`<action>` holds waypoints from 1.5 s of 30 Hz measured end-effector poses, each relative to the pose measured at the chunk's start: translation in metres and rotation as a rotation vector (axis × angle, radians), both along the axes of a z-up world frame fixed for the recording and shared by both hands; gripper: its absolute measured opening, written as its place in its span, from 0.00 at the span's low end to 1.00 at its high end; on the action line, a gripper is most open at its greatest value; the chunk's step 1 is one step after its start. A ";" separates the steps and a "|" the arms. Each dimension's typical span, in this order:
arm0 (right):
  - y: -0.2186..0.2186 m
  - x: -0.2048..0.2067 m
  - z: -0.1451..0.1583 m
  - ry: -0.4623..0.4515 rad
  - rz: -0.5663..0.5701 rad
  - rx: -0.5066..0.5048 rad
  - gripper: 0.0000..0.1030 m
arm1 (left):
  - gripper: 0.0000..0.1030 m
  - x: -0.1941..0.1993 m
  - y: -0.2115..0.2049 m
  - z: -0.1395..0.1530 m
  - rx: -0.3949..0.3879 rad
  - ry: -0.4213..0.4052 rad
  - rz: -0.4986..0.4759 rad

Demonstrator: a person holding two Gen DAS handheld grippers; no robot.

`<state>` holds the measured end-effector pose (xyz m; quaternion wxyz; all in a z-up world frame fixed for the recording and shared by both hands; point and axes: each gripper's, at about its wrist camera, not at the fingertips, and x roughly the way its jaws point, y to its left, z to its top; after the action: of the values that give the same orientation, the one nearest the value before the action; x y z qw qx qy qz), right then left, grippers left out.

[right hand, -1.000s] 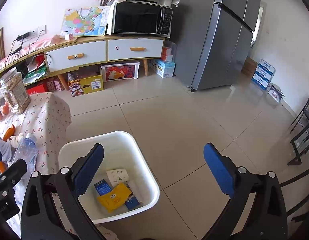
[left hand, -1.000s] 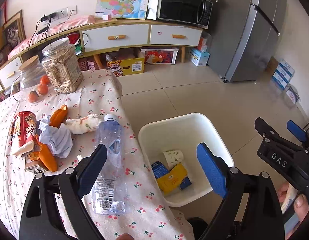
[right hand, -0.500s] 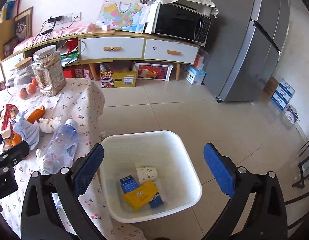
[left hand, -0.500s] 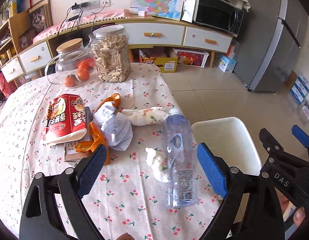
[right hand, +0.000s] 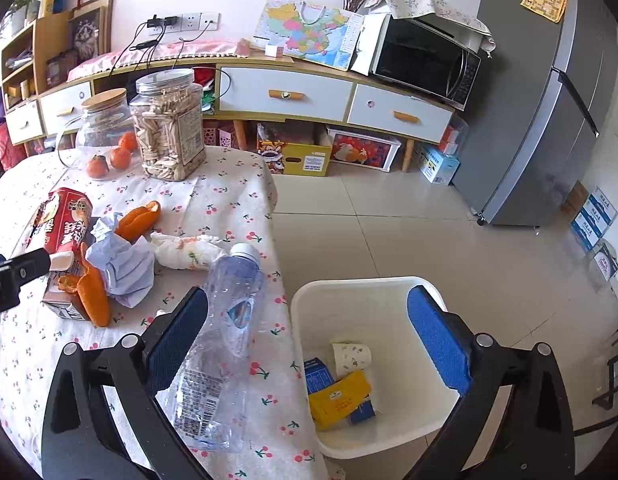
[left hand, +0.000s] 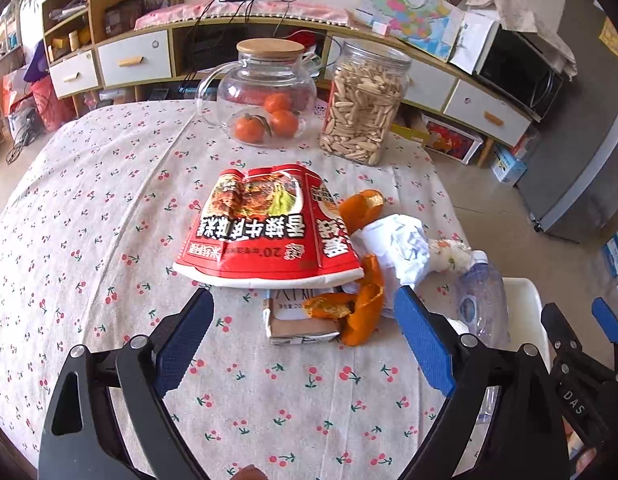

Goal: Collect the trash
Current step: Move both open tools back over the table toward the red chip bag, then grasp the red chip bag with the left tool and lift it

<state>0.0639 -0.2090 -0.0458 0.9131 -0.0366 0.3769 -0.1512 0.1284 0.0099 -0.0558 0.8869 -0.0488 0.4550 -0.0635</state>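
On the cherry-print tablecloth [left hand: 109, 208] lies a trash pile: a red snack bag [left hand: 265, 228], orange peel [left hand: 361, 308] on a small carton [left hand: 297, 322], crumpled white paper [left hand: 401, 240], a wadded tissue [left hand: 449, 254] and a crushed clear bottle [right hand: 229, 312]. My left gripper [left hand: 303, 312] hangs open over the carton and the bag's near edge, gripping nothing. My right gripper [right hand: 309, 300] is open above the table edge, its left finger over the bottle and its right finger over the white bin [right hand: 369, 284]. The bin holds a yellow packet [right hand: 339, 398], a blue carton [right hand: 319, 376] and a paper cup [right hand: 351, 354].
A glass jug of tangerines [left hand: 269, 96] and a tall jar of biscuit sticks [left hand: 363, 108] stand at the table's far side. Behind are a low sideboard [right hand: 293, 96] with a microwave [right hand: 425, 64], and a grey fridge [right hand: 549, 100]. Tiled floor lies right of the bin.
Both views have swung left, from the bin toward the table. The left gripper has come over the red bag and carton; the right now straddles the bottle and bin. Jaws unchanged.
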 end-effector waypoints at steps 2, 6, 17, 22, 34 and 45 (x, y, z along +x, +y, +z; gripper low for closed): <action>0.003 0.004 -0.001 0.007 0.005 0.005 0.93 | 0.86 0.012 0.010 0.002 -0.010 0.008 0.011; 0.006 0.011 -0.002 0.010 0.004 0.027 0.93 | 0.93 0.037 0.019 0.004 0.013 0.018 -0.004; 0.010 0.023 -0.001 0.021 0.032 0.075 0.93 | 0.93 0.100 0.011 -0.025 0.016 0.148 -0.058; 0.006 0.024 -0.001 0.030 0.034 0.084 0.93 | 0.95 0.107 0.012 -0.030 0.010 0.158 -0.067; 0.004 0.016 0.000 0.040 0.055 0.122 0.93 | 0.78 0.061 0.012 -0.021 0.068 0.142 -0.125; -0.008 0.010 0.004 0.037 0.044 0.127 0.93 | 0.87 0.034 -0.038 -0.014 0.404 0.038 -0.093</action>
<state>0.0738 -0.2167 -0.0421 0.9095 0.0102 0.4017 -0.1065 0.1624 -0.0281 -0.0698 0.8661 0.1499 0.4768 -0.0107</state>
